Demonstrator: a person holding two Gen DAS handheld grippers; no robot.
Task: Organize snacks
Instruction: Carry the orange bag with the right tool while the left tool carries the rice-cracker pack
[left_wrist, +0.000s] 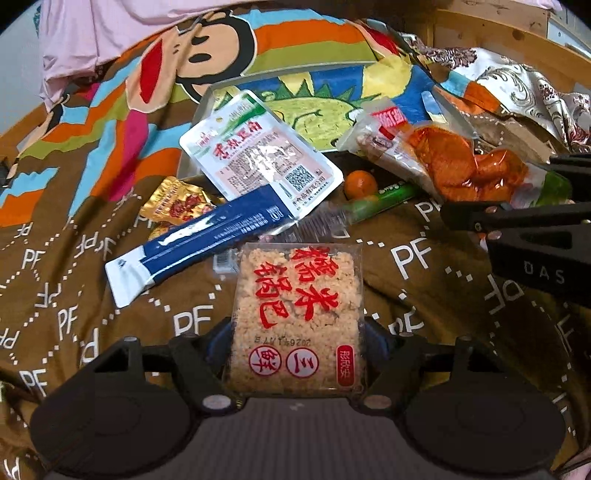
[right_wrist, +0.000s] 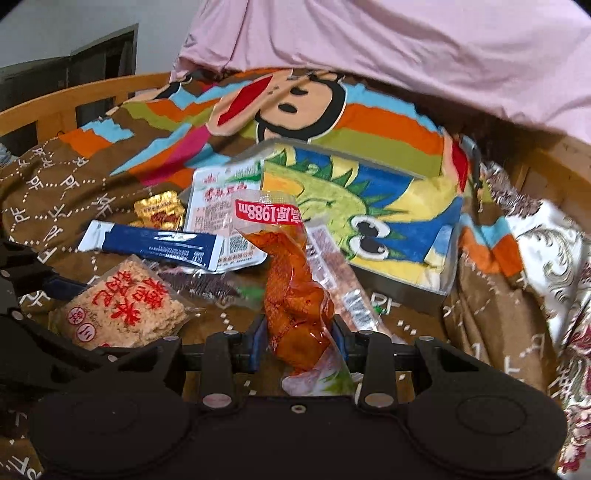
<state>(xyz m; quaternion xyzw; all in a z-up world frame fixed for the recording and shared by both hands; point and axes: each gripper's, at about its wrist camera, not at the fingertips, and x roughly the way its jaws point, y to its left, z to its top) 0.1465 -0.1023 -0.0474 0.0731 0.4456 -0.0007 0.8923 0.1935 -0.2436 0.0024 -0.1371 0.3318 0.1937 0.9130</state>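
my left gripper (left_wrist: 297, 332) is clamped on the rice cake pack (left_wrist: 297, 314), held above the brown blanket (left_wrist: 406, 266). my right gripper (right_wrist: 297, 332), jaws narrow, pinches the orange snack pouch (right_wrist: 295, 295) near the tin box (right_wrist: 436, 236). the other snacks lie beside the box.

A square rice-cracker pack (left_wrist: 297, 317) with red characters is held clear of the brown bedspread. An orange vacuum-packed meat snack (right_wrist: 295, 291) is held upright. A blue sachet (left_wrist: 207, 236) overlaps a white, possibly tofu, pack (left_wrist: 258, 155)
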